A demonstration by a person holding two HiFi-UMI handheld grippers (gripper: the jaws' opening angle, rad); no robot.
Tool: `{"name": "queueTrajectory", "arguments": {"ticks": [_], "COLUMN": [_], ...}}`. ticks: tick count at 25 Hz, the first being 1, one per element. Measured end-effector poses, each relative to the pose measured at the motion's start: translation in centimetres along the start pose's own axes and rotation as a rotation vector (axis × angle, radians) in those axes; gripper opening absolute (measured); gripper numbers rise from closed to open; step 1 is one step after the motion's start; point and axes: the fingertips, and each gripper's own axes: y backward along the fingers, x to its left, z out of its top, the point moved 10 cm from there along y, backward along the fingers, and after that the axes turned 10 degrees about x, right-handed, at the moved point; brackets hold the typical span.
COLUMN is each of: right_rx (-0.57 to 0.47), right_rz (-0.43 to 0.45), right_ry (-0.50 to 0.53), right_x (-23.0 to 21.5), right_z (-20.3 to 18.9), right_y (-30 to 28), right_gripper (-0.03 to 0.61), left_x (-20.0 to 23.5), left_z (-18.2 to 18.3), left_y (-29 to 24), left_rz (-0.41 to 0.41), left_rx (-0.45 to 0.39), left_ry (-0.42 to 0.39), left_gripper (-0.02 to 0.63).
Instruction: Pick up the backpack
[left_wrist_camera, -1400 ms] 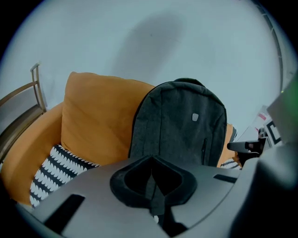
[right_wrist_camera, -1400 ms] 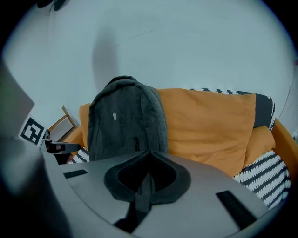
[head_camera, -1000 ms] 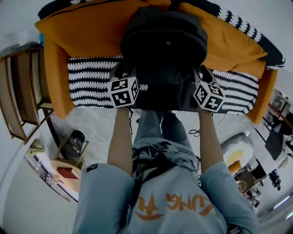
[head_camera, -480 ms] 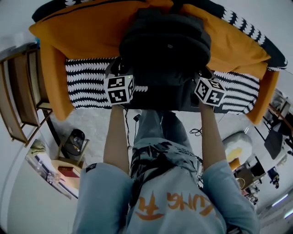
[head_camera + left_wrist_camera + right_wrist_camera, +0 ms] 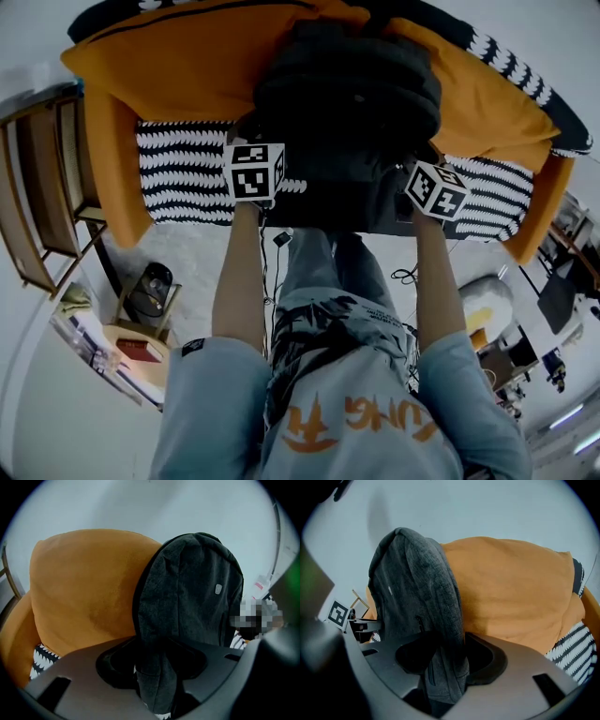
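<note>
At the head view's top centre, a dark grey fabric backpack (image 5: 347, 94) leans on orange sofa cushions (image 5: 187, 56) — the left gripper (image 5: 154, 667) and right gripper (image 5: 443, 663) each pinch a side fold, their fingers having just closed in.

Dim, flat light; fisheye-warped edges; backpack (image 5: 347, 94) detail seemingly lost in shadow.

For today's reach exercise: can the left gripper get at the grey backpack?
Likely yes: nothing intervenes; the left gripper, jaws just closing, seems to clamp a side of the grey backpack.
</note>
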Motion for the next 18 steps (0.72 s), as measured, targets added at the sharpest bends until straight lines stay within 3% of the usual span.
{"name": "queueTrajectory", "arguments": {"ticks": [10, 18], "right_rx": [0.026, 0.03], "right_rz": [0.023, 0.008], "right_ry": [-0.022, -0.043], "right_x": [0.5, 2.0], "right_z": [-0.3, -2.7], "right_y": [0.5, 2.7], "right_gripper": [0.099, 0.066], "left_x": [0.0, -0.3], "left_z": [-0.4, -3.2], "left_y": [0.8, 4.1], "left_rz": [-0.03, -0.075], "left_rx": [-0.024, -0.029], "left_ry": [0.067, 0.066], "left_gripper": [0.15, 0.112]}}
